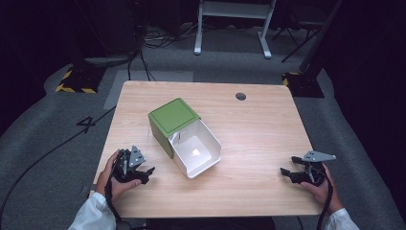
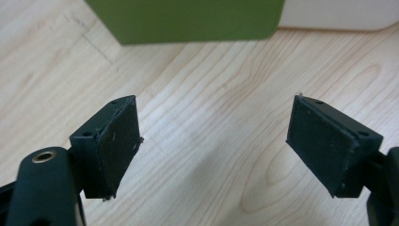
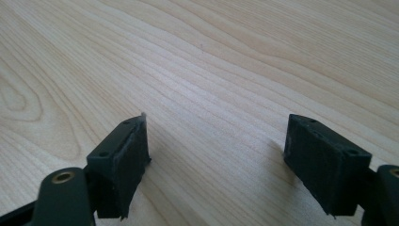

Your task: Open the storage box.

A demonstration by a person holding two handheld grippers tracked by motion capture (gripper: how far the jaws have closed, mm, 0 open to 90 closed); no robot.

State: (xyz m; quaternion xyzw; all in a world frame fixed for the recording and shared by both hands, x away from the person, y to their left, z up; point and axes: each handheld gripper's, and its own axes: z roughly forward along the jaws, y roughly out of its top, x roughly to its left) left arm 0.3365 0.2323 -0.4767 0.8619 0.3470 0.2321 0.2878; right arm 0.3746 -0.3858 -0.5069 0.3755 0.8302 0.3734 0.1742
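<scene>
A light wooden table (image 1: 258, 129) stands on grey carpet (image 1: 43, 143). Near its middle sits a green box (image 1: 168, 122) with a white drawer (image 1: 197, 149) pulled out toward the near edge. A small dark round hole (image 1: 241, 96) marks the far side.

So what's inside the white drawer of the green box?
The pulled-out part of the white drawer looks empty, just a bright reflection on its floor. The part under the green box is hidden.

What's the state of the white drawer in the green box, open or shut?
Open. The white drawer is pulled well out of the green box toward the person, its inside exposed in the high view. It looks empty apart from a bright glare spot.
</scene>
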